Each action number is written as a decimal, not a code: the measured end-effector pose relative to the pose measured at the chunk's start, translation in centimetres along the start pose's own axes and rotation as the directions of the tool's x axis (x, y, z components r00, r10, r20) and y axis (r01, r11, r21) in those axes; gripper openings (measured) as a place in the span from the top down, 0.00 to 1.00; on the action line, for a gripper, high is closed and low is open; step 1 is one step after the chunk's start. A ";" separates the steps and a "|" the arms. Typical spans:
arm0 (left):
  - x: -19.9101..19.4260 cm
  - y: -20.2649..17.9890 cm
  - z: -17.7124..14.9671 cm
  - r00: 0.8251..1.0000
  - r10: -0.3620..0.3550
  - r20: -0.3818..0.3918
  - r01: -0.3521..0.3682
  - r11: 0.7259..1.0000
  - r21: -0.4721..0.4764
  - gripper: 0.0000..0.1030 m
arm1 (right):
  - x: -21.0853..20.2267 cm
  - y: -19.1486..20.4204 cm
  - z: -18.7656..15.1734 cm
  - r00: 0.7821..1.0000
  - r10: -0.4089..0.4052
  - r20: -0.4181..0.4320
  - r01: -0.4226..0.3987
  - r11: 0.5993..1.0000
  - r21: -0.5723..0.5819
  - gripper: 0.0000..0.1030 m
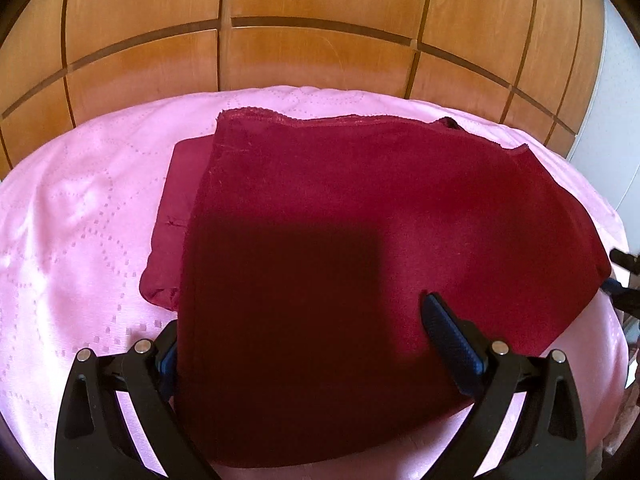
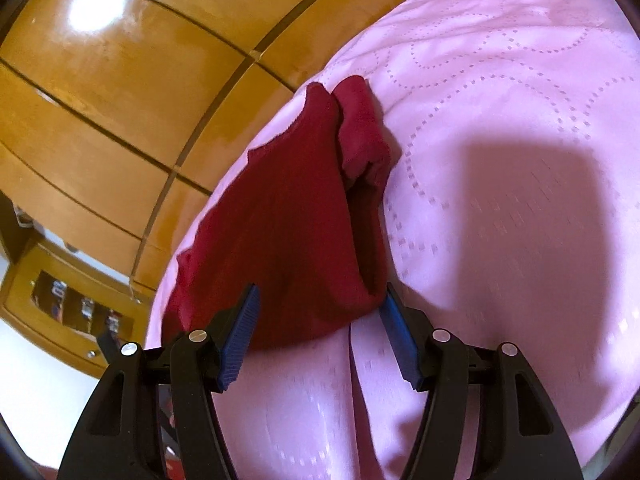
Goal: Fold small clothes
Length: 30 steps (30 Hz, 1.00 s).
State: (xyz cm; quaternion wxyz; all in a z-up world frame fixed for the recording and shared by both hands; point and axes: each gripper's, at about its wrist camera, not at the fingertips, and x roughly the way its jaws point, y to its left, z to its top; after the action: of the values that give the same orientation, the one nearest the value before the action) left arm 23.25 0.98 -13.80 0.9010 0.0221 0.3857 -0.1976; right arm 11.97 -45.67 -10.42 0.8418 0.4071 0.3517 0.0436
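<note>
In the left wrist view, a dark red garment [image 1: 360, 240] lies on a pink quilted bedspread [image 1: 80, 220] that covers a bed in front of a wooden panelled wall [image 1: 320, 20]. The garment is already folded over itself: a narrower under-layer sticks out on its left side, and a scalloped hem runs along the far edge. The left tool [image 1: 320, 344] sits at the garment's near edge with its jaws wide apart. The blue pad of its right finger [image 1: 452, 344] rests on top of the cloth, while the left finger is largely hidden behind the cloth's near left corner, so the fabric runs between them without being pinched. The garment stretches straight ahead of this tool, its long axis running away from the camera toward the wall.

In the right wrist view, the same garment [image 2: 288, 220] appears as a long tapering shape, running from the right tool [image 2: 320, 328] up and away toward the wall. Its nearest rounded corner lies between the two blue pads, and the jaws stand apart, with neither pad visibly pressing on it. A raised fold stands along the garment's right side. A wooden nightstand [image 2: 60, 300] sits low on the left.

Both tools meet the near edge, so the coming move likely turns on gripping that edge and carrying it forward along the long axis.
</note>
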 end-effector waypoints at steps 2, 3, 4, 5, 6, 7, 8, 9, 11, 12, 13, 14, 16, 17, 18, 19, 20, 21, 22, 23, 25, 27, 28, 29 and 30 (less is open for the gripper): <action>0.1 0.0 0.0 1.000 -0.001 -0.001 0.001 1.000 0.000 0.02 | 0.6 0.0 0.6 1.000 0.023 0.010 -0.024 1.000 0.017 0.24; 0.1 0.0 0.0 1.000 -0.002 -0.001 0.002 1.000 -0.001 0.02 | 0.9 0.2 0.9 1.000 0.027 0.010 -0.027 0.999 0.019 0.21; 0.1 0.0 0.0 1.000 -0.003 -0.001 0.003 1.000 -0.002 0.02 | 1.4 0.5 1.3 1.000 0.030 0.008 -0.030 0.999 0.012 0.14; 0.1 0.0 0.0 1.000 -0.002 0.000 0.002 1.000 -0.002 0.02 | 1.8 0.9 1.6 0.999 0.034 0.012 -0.034 0.999 0.002 0.09; 0.2 -0.1 0.0 1.000 0.001 0.001 -0.001 1.000 0.000 0.02 | 2.2 1.2 1.9 0.999 0.033 0.020 -0.033 0.999 -0.005 0.09; 0.1 -0.1 -0.1 1.000 0.003 0.002 -0.003 1.000 0.001 0.02 | 2.5 1.3 2.1 0.999 0.026 0.030 -0.026 1.000 -0.011 0.09; 0.0 -0.1 -0.1 1.000 0.004 0.004 -0.004 1.000 0.001 0.02 | 2.8 1.5 2.3 0.999 0.020 0.039 -0.020 1.000 -0.017 0.09; 0.0 -0.1 -0.2 1.000 0.003 0.005 -0.003 1.000 0.001 0.02 | 3.2 1.6 2.4 0.998 0.024 0.053 -0.022 0.999 -0.028 0.09; 0.0 -0.1 -0.2 1.000 0.001 0.008 -0.001 1.000 -0.002 0.02 | 3.4 1.6 2.8 0.997 0.038 0.067 -0.036 0.999 -0.033 0.09; 0.0 -0.1 -0.2 1.000 -0.001 0.010 0.001 1.000 -0.003 0.02 | 3.6 1.6 3.0 0.996 0.051 0.077 -0.049 0.998 -0.030 0.09; 0.0 -0.1 -0.2 1.000 -0.002 0.011 0.002 1.000 -0.004 0.02 | 3.6 1.5 3.1 0.995 0.059 0.084 -0.057 0.998 -0.026 0.09; 0.0 -0.1 -0.3 1.000 -0.003 0.012 0.004 1.000 -0.005 0.02 | 3.6 1.3 3.3 0.993 0.068 0.092 -0.067 0.998 -0.019 0.09; 0.0 -0.1 -0.3 1.000 -0.004 0.014 0.004 1.000 -0.005 0.02 | 3.5 1.0 3.5 0.989 0.102 0.110 -0.102 0.995 -0.010 0.09; 0.0 -0.1 -0.3 1.000 -0.004 0.015 0.004 1.000 -0.006 0.02 | 3.5 0.8 3.6 0.987 0.116 0.113 -0.116 0.993 -0.006 0.09; 0.0 -0.1 -0.3 1.000 -0.004 0.015 0.004 1.000 -0.006 0.02 | 3.4 0.6 3.6 0.984 0.135 0.116 -0.136 0.991 0.000 0.09; 0.0 -0.1 -0.3 1.000 -0.004 0.015 0.004 1.000 -0.006 0.02 | 3.3 0.5 3.7 0.983 0.146 0.116 -0.147 0.989 0.001 0.09; 0.0 -0.1 -0.3 1.000 -0.004 0.015 0.004 1.000 -0.006 0.02 | 3.2 0.4 3.7 0.981 0.157 0.112 -0.158 0.987 0.000 0.09; 0.0 -0.1 -0.3 1.000 -0.005 0.015 0.005 1.000 -0.006 0.02 | 3.3 0.2 3.8 0.980 0.166 0.107 -0.167 0.986 -0.003 0.09; 0.0 -0.1 -0.4 1.000 -0.005 0.016 0.005 1.000 -0.007 0.02 | 3.3 0.2 3.8 0.980 0.169 0.103 -0.169 0.986 -0.005 0.08; 0.0 -0.1 -0.4 1.000 -0.006 0.017 0.006 1.000 -0.007 0.02 | 3.4 0.2 4.0 0.980 0.173 0.102 -0.173 0.985 -0.004 0.06; -0.1 -0.1 -0.4 1.000 -0.007 0.018 0.007 1.000 -0.007 0.02 | 3.5 0.2 4.2 0.973 0.203 0.114 -0.205 0.979 0.010 0.05; -0.1 -0.1 -0.4 1.000 -0.008 0.018 0.008 1.000 -0.009 0.02 | 3.6 0.1 4.5 0.960 0.248 0.132 -0.254 0.967 0.025 0.05; -0.1 -0.1 -0.4 1.000 -0.007 0.018 0.007 1.000 -0.010 0.02 | 3.6 -0.2 4.7 0.950 0.277 0.145 -0.285 0.958 0.039 0.05; -0.1 -0.1 -0.4 1.000 -0.007 0.018 0.007 1.000 -0.010 0.02 | 3.6 -0.4 4.7 0.945 0.289 0.155 -0.300 0.953 0.051 0.06; -0.1 -0.1 -0.4 1.000 -0.007 0.018 0.007 1.000 -0.010 0.02 | 3.5 -0.6 4.7 0.940 0.301 0.159 -0.314 0.948 0.059 0.07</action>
State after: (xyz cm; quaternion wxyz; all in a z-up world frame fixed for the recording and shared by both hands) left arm 22.82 0.98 -14.01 0.9038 0.0147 0.3786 -0.1989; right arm 17.40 -47.89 -10.79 0.8307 0.4940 0.2218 0.1294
